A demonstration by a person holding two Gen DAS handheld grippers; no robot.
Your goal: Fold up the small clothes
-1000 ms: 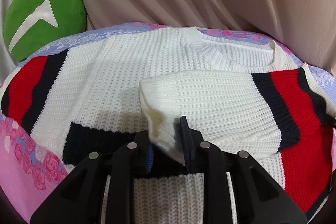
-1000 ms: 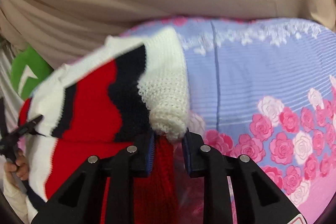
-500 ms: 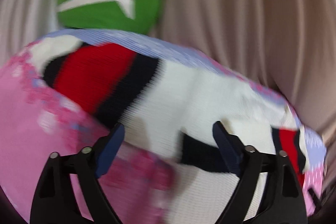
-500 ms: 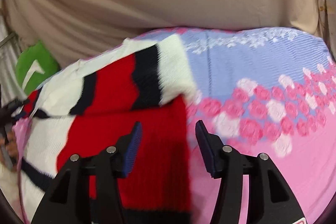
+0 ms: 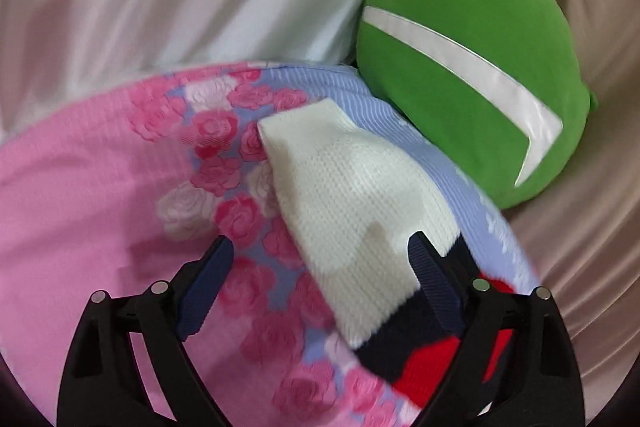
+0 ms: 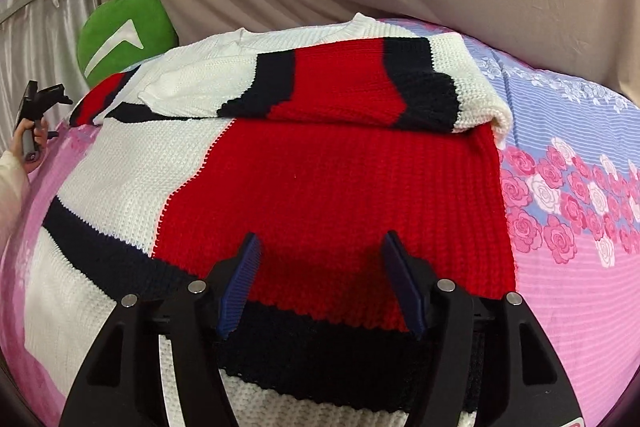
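Sweater (image 6: 320, 195) lying flat on floral bedspread (image 6: 580, 227), one sleeve folded across chest. Left gripper (image 5: 320, 271) spread wide, hovering over other sleeve's white cuff (image 5: 352, 211), likely lining up to grab. Right gripper (image 6: 320, 279) spread, empty, above red panel. Green cushion (image 5: 472, 67) beyond cuff.

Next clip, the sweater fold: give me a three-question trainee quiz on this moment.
1. True or false: the right gripper is clamped on the sweater.
2. Which sleeve is already folded across the body: A) right sleeve B) left sleeve?
3. Fill in: the left gripper hovers open over the sleeve's ____ cuff end.

Key: 1 false, it is open; 2 A; 3 white.
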